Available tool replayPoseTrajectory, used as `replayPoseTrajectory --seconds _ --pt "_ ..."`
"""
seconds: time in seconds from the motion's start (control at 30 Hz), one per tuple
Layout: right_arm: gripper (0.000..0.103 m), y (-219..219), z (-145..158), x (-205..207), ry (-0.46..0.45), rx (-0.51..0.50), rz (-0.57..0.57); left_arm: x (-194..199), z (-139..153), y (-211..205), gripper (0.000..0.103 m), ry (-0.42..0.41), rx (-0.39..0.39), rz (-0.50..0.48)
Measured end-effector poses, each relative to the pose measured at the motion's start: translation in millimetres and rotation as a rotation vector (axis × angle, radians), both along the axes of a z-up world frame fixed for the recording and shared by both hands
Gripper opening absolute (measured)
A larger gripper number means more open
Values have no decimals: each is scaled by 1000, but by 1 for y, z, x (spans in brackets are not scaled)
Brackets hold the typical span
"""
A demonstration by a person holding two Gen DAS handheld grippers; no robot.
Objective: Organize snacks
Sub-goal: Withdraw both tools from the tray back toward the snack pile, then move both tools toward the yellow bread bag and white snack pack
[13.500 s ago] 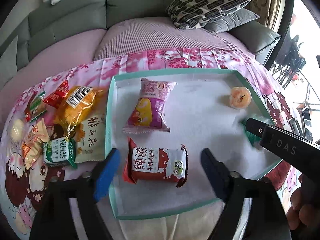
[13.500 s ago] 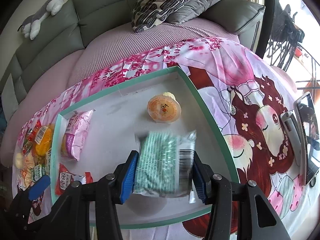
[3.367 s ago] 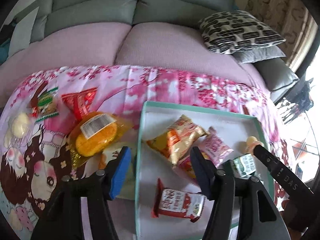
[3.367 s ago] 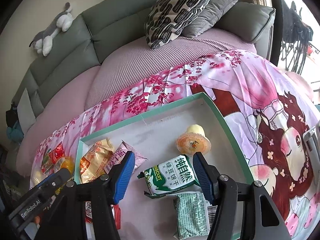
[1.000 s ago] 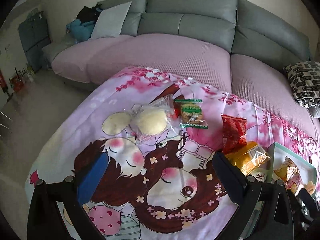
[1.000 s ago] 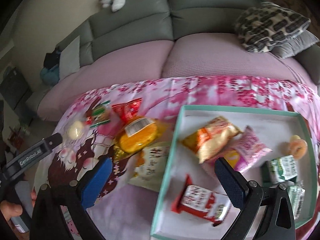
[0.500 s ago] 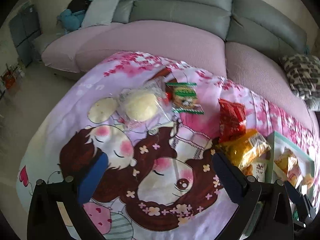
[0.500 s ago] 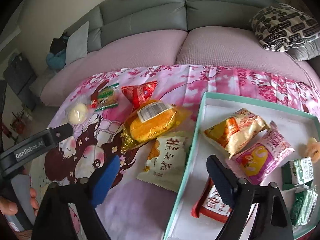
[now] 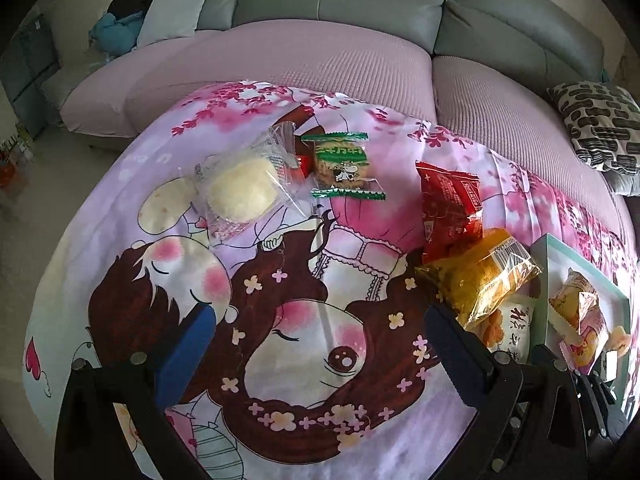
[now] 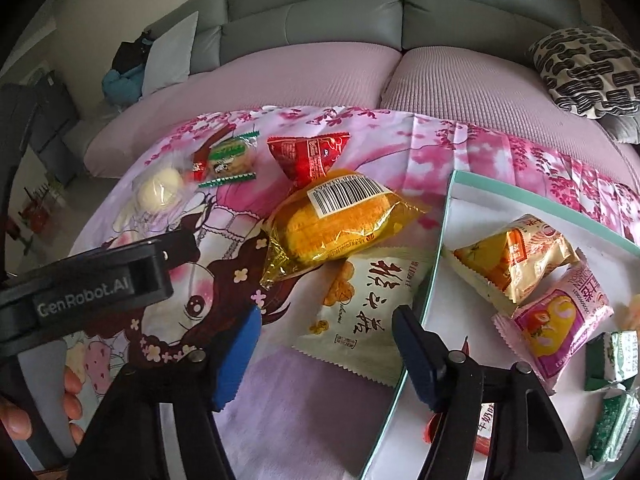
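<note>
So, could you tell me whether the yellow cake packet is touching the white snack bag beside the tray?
Touching. In the right wrist view the yellow cake packet lies overlapping the top edge of the white snack bag.

Left wrist cam looks down over the printed cloth (image 9: 280,320) from near, facing the sofa (image 9: 340,4) at 12 o'clock, tray (image 9: 538,280) at its 3 o'clock edge. Right wrist cam sits closer and further right, same heading, tray (image 10: 448,208) from 2 to 5 o'clock. Shared: yellow packet (image 9: 484,280) (image 10: 340,224), red packet (image 9: 448,200) (image 10: 308,156), sofa (image 10: 340,12).
</note>
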State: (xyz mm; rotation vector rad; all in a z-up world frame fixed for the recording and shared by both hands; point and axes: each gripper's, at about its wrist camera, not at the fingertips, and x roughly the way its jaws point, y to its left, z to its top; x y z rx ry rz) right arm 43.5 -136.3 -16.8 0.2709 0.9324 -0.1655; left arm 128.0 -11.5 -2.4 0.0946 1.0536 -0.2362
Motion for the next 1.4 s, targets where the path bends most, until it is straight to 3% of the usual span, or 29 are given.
replayPoseTrajectory --seconds 0.5,1.1,1.4 --pt "69 -2 -9 7 5 -7 2 7 -15 -7 103 39 10 -4" --pt "65 6 -12 8 -17 120 66 8 -19 -9 103 52 8 -4" --pt "64 8 -12 10 -19 68 60 12 -19 -2 103 66 -24 18"
